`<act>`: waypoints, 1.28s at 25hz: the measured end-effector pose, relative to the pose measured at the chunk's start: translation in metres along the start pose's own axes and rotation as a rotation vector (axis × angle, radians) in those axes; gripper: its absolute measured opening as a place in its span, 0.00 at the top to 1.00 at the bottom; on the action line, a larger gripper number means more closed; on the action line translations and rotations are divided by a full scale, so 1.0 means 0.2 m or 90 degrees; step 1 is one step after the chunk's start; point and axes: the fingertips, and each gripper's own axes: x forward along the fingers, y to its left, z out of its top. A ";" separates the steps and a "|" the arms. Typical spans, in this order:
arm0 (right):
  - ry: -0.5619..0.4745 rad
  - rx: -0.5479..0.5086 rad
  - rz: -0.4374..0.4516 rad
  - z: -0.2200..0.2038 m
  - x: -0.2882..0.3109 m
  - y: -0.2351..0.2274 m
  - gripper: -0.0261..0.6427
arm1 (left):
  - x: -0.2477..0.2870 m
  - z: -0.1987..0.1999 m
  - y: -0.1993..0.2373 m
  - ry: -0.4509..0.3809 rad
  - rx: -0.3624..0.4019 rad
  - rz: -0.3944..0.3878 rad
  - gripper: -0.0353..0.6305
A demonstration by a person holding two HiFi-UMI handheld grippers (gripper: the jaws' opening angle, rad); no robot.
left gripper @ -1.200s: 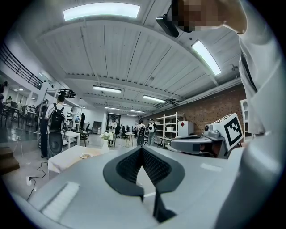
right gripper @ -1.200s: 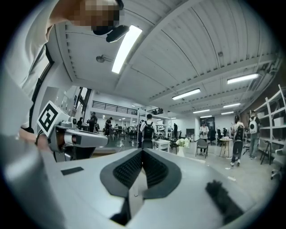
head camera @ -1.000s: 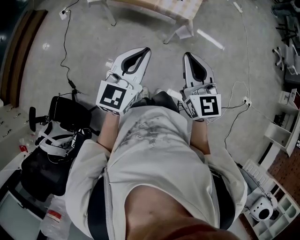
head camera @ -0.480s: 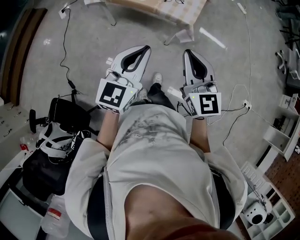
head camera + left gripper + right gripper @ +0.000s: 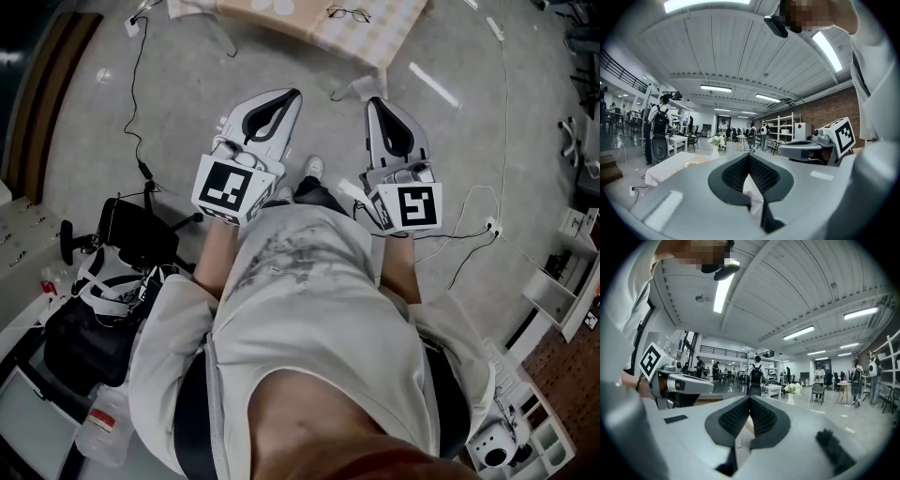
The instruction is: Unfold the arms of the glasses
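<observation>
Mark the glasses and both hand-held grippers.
glasses (image 5: 349, 13): head view, middle of the frame, on the table.
left hand-held gripper (image 5: 294, 97): head view, its closed fingertips.
right hand-held gripper (image 5: 373, 103): head view, its closed fingertips.

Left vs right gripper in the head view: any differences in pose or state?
Pose: the left gripper slants toward the picture's upper right; the right gripper points nearly straight up it. Markers: the left gripper's cube shows a different square pattern from the right gripper's. Shared: both shut and empty, over the floor, short of the table with the glasses.
</observation>
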 end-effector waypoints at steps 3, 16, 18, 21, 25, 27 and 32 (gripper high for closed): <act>0.000 0.000 0.006 0.00 0.04 -0.07 0.94 | 0.07 0.02 0.02 -0.001 0.003 0.008 0.93; -0.003 0.003 0.028 0.01 0.14 -0.31 0.94 | 0.31 0.06 0.06 0.004 0.007 0.035 0.93; -0.003 0.004 0.030 0.01 0.16 -0.33 0.94 | 0.34 0.07 0.07 0.004 0.008 0.037 0.93; -0.002 0.003 0.030 0.01 0.20 -0.36 0.94 | 0.38 0.08 0.10 0.002 0.009 0.037 0.93; 0.001 0.002 0.024 0.00 0.27 -0.41 0.94 | 0.46 0.07 0.15 0.004 0.007 0.029 0.93; 0.004 0.001 0.021 -0.01 0.31 -0.44 0.94 | 0.50 0.06 0.18 0.005 0.006 0.023 0.93; 0.013 -0.002 0.003 -0.01 0.42 -0.52 0.94 | 0.62 0.07 0.27 0.005 0.004 0.004 0.93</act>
